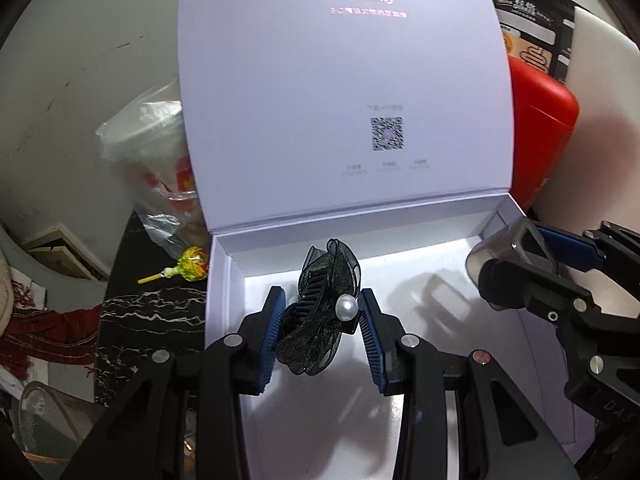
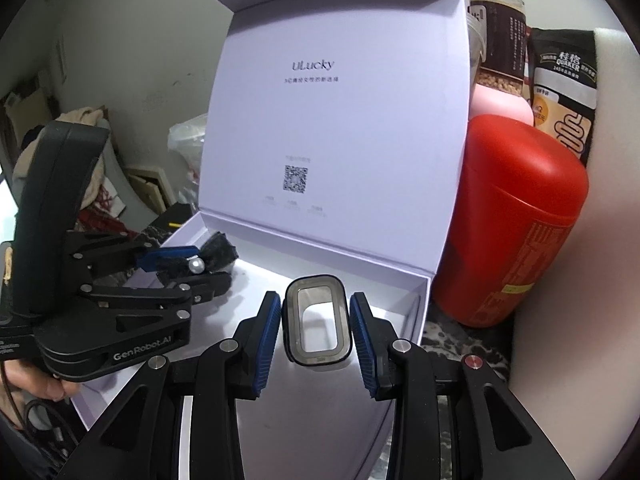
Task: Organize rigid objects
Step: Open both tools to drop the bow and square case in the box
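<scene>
An open white box (image 1: pixel 218 280) (image 2: pixel 424 300) stands on the table with its lid (image 1: pixel 340 80) upright at the back. My left gripper (image 1: pixel 322 300) (image 2: pixel 210 266) is shut on a black hair clip (image 1: pixel 316 320) (image 2: pixel 218 254) that has a mesh bow and a pearl (image 1: pixel 346 309), low over the left half of the box. My right gripper (image 2: pixel 316 304) (image 1: pixel 514 258) is shut on a small clear grey rectangular case (image 2: pixel 316 360) (image 1: pixel 496 248), held over the right half of the box. The box floor under both is white and bare.
A red container (image 2: pixel 520 220) (image 1: pixel 544 128) stands tight against the box's right side, with a jar (image 2: pixel 500 40) and an oat bag (image 2: pixel 564 80) behind. A lollipop (image 1: pixel 192 266) and a bagged plastic cup (image 1: pixel 156 152) lie left of the box on the dark marble table (image 1: pixel 152 320). A hand (image 2: pixel 44 384) holds the left gripper.
</scene>
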Motion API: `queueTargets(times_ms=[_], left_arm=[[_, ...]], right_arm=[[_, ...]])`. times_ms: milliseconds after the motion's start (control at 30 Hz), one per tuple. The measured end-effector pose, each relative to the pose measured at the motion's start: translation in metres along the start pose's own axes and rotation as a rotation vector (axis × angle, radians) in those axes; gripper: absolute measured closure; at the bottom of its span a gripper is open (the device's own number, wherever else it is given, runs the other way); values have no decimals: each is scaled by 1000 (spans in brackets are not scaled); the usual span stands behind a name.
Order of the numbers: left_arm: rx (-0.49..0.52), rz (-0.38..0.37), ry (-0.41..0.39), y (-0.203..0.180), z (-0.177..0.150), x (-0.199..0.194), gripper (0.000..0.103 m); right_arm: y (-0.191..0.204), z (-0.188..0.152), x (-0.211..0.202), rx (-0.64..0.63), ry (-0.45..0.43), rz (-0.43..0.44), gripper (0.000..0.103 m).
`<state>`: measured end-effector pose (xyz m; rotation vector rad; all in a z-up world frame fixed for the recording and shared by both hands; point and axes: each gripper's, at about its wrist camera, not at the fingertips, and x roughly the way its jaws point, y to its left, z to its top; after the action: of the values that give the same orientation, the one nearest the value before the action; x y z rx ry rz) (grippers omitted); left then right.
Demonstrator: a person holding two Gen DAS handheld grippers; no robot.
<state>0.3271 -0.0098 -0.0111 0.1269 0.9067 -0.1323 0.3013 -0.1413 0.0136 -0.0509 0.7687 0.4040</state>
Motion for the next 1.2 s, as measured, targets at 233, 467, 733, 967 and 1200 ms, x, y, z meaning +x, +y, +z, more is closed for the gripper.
queueTargets(times_ms=[233, 467, 733, 967, 1200], left_arm=[[-20, 88, -30, -1, 5, -9, 23], [-11, 92, -44, -5, 13, -24, 23], [-27, 75, -93, -1, 11, -56, 23], [-36, 74, -135, 4, 9, -82, 23], [-49, 64, -176, 4, 6, -115, 23]], right_arm=[[-3, 2, -9, 10, -22, -38, 45], [-4, 6, -24, 22, -52, -60, 41], [0, 10, -39, 28, -71, -52, 41], [12, 16, -66, 11, -108, -57, 40], [23, 18, -99, -5, -148, -70, 40]])
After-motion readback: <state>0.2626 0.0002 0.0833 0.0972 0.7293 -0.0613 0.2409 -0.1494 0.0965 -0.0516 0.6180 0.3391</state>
